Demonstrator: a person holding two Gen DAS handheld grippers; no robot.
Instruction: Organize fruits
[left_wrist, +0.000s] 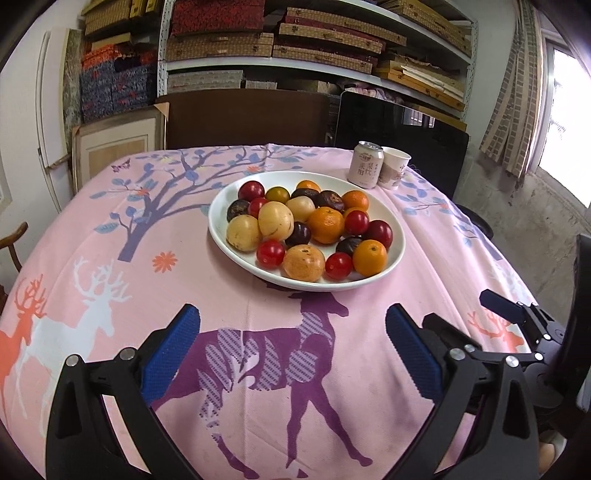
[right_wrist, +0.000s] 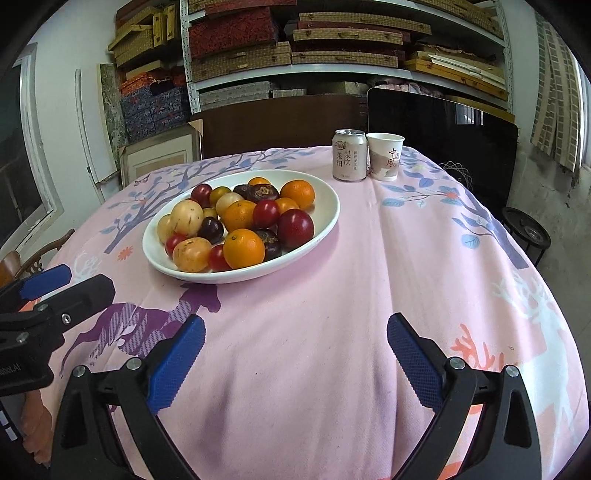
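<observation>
Fruits (left_wrist: 306, 229) fill a white plate (left_wrist: 397, 254) on the tabletop (right_wrist: 332, 332), well ahead of both wide, empty tongs: left tongs (left_wrist: 293, 325), right tongs (right_wrist: 295, 332).

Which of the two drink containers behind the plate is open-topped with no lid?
The paper cup, right of the can in the right wrist view. Its white rim is open and it tapers downward; the can is a straight cylinder with a metal lid.

In my left wrist view the white oval plate (left_wrist: 397, 236) heaped with round red, orange, yellow and dark fruits (left_wrist: 325, 225) sits centre frame on the pink deer-print tablecloth (left_wrist: 110, 258). Upper right of it stand a pale drink can (left_wrist: 365, 163) and a paper cup (left_wrist: 395, 168), seemingly touching. Shelves of woven boxes (left_wrist: 277, 44) rise behind.
</observation>
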